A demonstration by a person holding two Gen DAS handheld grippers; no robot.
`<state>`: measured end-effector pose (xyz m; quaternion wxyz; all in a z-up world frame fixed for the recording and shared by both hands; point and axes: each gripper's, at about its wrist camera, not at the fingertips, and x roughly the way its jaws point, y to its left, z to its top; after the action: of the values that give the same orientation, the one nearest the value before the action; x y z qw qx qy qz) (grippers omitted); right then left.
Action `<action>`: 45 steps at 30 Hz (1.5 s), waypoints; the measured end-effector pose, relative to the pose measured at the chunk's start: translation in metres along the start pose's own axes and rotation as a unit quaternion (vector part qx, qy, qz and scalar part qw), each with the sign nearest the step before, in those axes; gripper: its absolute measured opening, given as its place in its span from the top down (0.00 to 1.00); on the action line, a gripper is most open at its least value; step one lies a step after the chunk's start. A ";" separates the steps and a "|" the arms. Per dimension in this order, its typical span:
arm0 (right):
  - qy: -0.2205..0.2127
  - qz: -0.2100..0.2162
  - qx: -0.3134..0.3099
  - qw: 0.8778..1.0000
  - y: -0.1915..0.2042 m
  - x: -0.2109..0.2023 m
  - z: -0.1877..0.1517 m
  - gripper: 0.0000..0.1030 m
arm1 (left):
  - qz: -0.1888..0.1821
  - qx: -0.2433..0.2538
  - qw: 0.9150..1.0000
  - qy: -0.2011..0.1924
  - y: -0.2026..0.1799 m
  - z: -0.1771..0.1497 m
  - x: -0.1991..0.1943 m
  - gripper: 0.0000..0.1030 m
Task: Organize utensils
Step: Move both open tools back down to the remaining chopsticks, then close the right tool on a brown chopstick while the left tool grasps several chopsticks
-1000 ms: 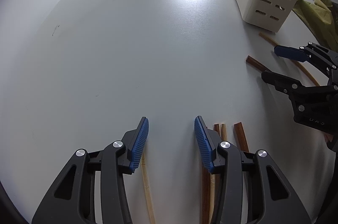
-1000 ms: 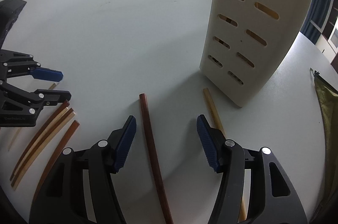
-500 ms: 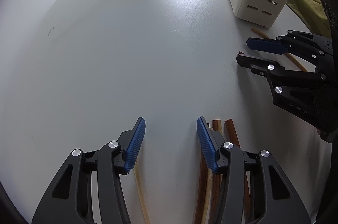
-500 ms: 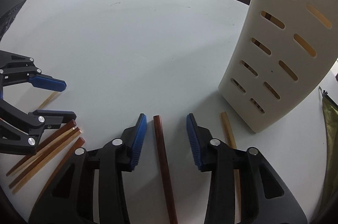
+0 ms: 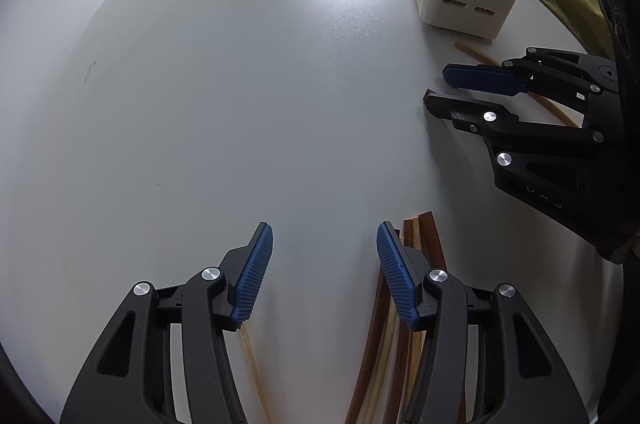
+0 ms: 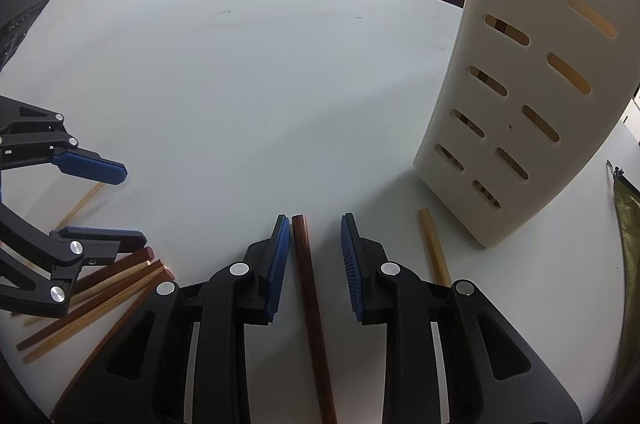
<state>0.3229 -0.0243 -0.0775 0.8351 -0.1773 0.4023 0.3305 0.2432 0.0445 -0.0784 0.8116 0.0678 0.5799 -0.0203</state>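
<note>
A dark brown chopstick (image 6: 310,288) lies on the white table between the pads of my right gripper (image 6: 314,244), which is partly closed around it with a gap on its right side. A light chopstick (image 6: 434,248) lies to its right, by the cream slotted utensil holder (image 6: 520,96). My left gripper (image 5: 324,264) is open and empty above the table, with a bundle of brown and light chopsticks (image 5: 400,324) under its right finger and one light chopstick (image 5: 254,368) under its left finger. The right gripper also shows in the left wrist view (image 5: 452,90).
An olive-green cloth (image 5: 560,0) lies at the table's right edge behind the holder. The bundle of chopsticks (image 6: 100,288) shows at lower left in the right wrist view beside the left gripper (image 6: 116,200). A white wall stands behind the table.
My right gripper has moved forward along the dark brown chopstick and its jaws have narrowed around it. The left gripper has stayed open and drifted slightly.
</note>
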 end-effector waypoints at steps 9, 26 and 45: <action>-0.001 0.004 0.003 1.000 -0.008 0.008 0.000 0.74 | -0.012 0.001 1.000 -0.005 -0.003 -0.005 -0.006 0.34; -0.001 0.005 0.005 1.000 -0.010 0.011 0.001 0.74 | -0.049 0.001 0.998 0.029 -0.002 -0.002 -0.005 0.73; 0.000 0.004 0.005 1.000 -0.004 0.009 0.001 0.73 | -0.039 -0.021 0.999 0.024 0.011 0.024 0.003 0.71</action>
<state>0.3304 -0.0229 -0.0836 0.8349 -0.1716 0.4046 0.3315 0.2679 0.0519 -0.0722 0.7972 0.0291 0.6019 -0.0381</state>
